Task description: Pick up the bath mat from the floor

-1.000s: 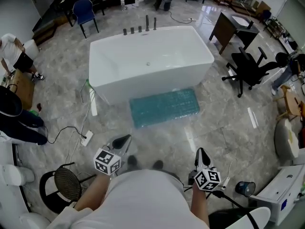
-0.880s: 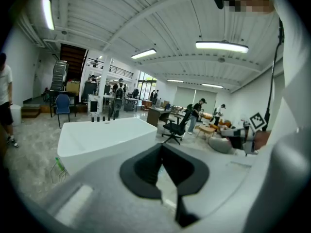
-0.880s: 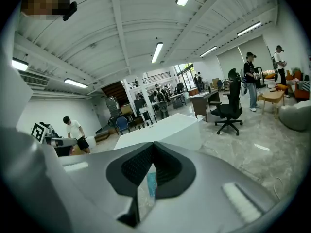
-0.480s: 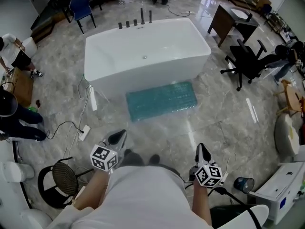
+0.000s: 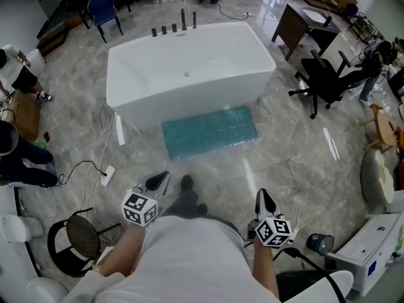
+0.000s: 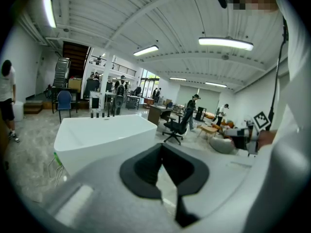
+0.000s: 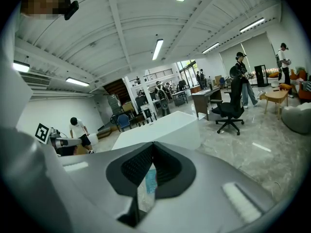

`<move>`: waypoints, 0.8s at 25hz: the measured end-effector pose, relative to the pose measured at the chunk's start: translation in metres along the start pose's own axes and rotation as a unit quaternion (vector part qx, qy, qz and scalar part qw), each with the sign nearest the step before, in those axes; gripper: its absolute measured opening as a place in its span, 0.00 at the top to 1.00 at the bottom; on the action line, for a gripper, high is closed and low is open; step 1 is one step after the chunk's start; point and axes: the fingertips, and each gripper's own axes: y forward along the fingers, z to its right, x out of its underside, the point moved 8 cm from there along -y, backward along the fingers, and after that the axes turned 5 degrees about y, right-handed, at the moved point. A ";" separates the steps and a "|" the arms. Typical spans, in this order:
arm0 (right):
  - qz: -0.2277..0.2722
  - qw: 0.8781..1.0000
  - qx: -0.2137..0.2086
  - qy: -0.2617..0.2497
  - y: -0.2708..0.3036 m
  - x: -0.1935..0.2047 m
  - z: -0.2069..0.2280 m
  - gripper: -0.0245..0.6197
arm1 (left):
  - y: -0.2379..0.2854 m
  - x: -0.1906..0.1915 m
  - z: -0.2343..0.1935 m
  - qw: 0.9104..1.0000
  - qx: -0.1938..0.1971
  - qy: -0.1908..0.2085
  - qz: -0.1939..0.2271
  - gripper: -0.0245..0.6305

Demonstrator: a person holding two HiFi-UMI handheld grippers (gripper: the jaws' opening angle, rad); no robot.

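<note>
Bath mat (image 5: pixel 209 132) beside bathtub (image 5: pixel 189 68)

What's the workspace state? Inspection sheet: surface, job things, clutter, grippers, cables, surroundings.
Surface: glossy grey stone floor.
Job's things: teal mat lies flat on the floor in front of the tub; not yet picked up.
Clutter: round black stool at lower left; small blue container at lower right.
Grippers: left gripper shut, empty; right gripper shut, empty; both short of the mat.
Cables: power strip and loose cable left of the mat.
Surroundings: office chair, dark desk, blue chair, people at the left edge.
</note>
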 end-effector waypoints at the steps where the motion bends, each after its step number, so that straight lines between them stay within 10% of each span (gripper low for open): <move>1: 0.000 1.000 0.001 0.000 0.003 -0.001 0.002 0.95 | 0.004 -0.001 -0.002 1.000 0.001 0.000 0.000 0.96; 20: -0.011 1.000 0.011 0.005 0.148 -0.066 0.019 0.95 | 0.151 -0.063 -0.103 0.999 0.042 0.003 -0.010 0.96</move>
